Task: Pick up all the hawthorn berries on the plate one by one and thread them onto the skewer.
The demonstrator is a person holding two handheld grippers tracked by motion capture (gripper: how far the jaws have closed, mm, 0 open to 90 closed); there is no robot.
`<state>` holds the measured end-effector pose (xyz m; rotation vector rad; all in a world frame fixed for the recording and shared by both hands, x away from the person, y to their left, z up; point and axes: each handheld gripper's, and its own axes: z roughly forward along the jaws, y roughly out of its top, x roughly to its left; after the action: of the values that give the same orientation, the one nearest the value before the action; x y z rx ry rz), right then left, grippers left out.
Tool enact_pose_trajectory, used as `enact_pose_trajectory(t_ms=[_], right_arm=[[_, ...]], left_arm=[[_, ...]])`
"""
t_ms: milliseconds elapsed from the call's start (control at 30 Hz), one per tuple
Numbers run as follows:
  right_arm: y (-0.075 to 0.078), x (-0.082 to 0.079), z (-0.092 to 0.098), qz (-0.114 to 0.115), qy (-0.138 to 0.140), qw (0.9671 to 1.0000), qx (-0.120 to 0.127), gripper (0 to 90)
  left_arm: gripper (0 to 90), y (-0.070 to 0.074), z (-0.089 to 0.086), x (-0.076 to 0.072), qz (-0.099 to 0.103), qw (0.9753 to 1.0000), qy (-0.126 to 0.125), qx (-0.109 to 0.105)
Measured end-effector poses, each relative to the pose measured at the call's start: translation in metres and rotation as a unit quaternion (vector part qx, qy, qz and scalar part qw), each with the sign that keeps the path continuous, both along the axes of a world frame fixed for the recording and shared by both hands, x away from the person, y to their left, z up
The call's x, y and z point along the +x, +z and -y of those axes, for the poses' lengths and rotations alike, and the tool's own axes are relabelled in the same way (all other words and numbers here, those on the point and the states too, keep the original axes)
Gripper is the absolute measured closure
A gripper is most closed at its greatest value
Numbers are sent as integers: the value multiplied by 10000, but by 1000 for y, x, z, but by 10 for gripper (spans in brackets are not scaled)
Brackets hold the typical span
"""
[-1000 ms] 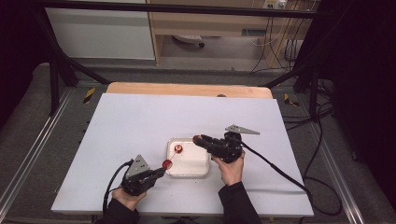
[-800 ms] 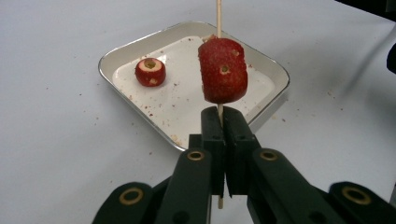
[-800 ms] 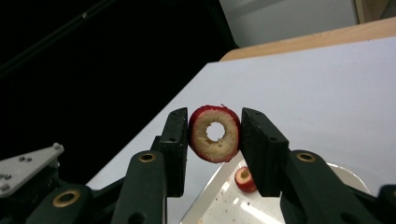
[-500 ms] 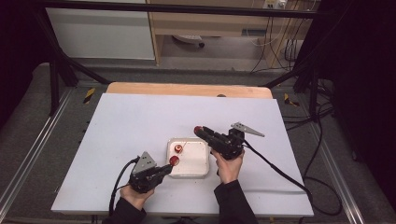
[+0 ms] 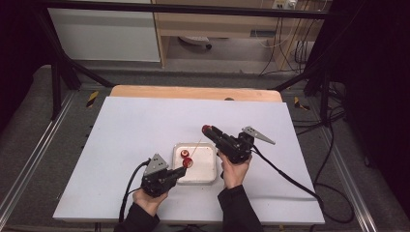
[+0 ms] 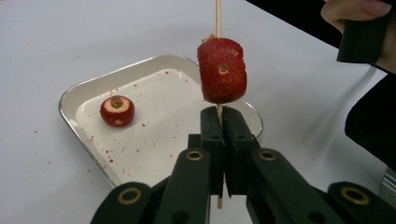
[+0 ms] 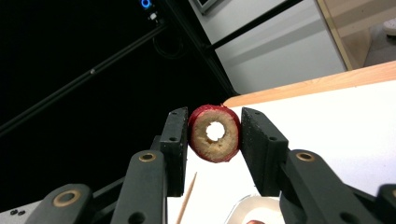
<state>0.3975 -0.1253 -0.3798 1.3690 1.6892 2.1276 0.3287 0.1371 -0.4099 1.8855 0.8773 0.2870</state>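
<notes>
Threading fruit onto a stick, by the look of it. Nearest the person, the left gripper (image 5: 183, 170) is clenched on the bottom of a thin skewer (image 6: 217, 14), holding it upright so the pointed end stays free for loading; one red fruit piece (image 6: 222, 70) already sits on it just above the jaws. Right behind that is the small white tray (image 5: 212, 175), which I'd guess is there to catch crumbs and hold the supply. It has one cored fruit piece (image 6: 116, 110) left lying in it with the hole facing up, plus some red specks scattered around. A bit farther out, the right gripper (image 5: 209, 130) is raised over the table past the tray, jaws grasping a cored slice (image 7: 215, 133) by its sides. That grip leaves the centre hole open, which makes sense if the slice is going onto the skewer tip next. Lining the hole up with that thin point looks like the fiddly part.
</notes>
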Motion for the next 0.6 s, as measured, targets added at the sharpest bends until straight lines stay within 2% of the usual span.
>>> enact_pose_trajectory(t_ms=[600], right_arm=[[-2, -2, -3, 129, -68, 9997, 196, 635]], left_arm=[[878, 5, 10, 4, -65, 9998, 41, -197]])
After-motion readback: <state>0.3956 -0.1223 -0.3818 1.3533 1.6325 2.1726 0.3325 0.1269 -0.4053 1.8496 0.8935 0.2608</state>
